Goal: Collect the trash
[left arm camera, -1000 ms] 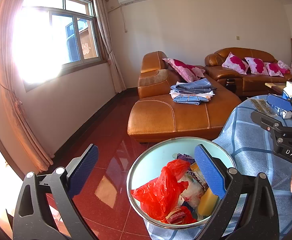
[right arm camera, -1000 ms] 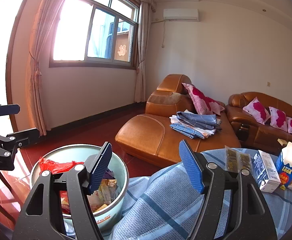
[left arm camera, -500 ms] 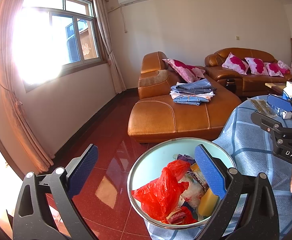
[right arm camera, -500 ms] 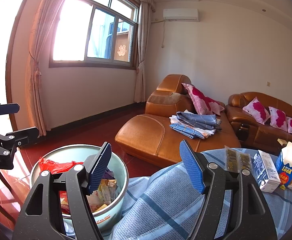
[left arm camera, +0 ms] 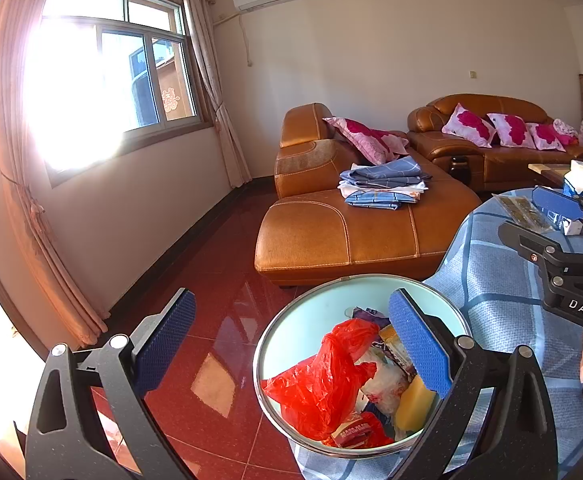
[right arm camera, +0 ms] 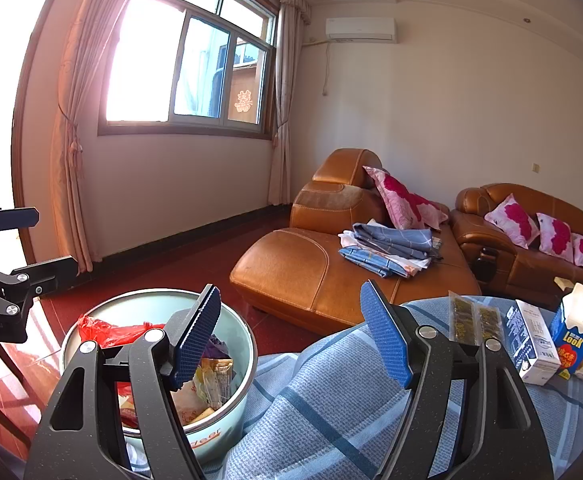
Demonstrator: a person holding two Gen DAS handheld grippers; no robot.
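Both the left gripper (left arm camera: pixel 291 348) and the right gripper (right arm camera: pixel 291 336) hold their fingers wide with nothing between them. Just below, the pale bin (left arm camera: pixel 319 300) holds a red bag (left arm camera: pixel 323 380) and wrappers beside the blue checked surface (right arm camera: pixel 331 400). Farther along it stand two cartons (right arm camera: pixel 531 344), with the leather sofa (right arm camera: pixel 299 272) beyond.

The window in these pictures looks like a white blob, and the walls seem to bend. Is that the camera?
Left wrist view: sunlight burns out the curtained window, glare bleaching the panes. Right wrist view: the same window is bright, yet frames stay readable. Both views: the fisheye lens bows walls and darkens corners; nothing looks motion-blurred.
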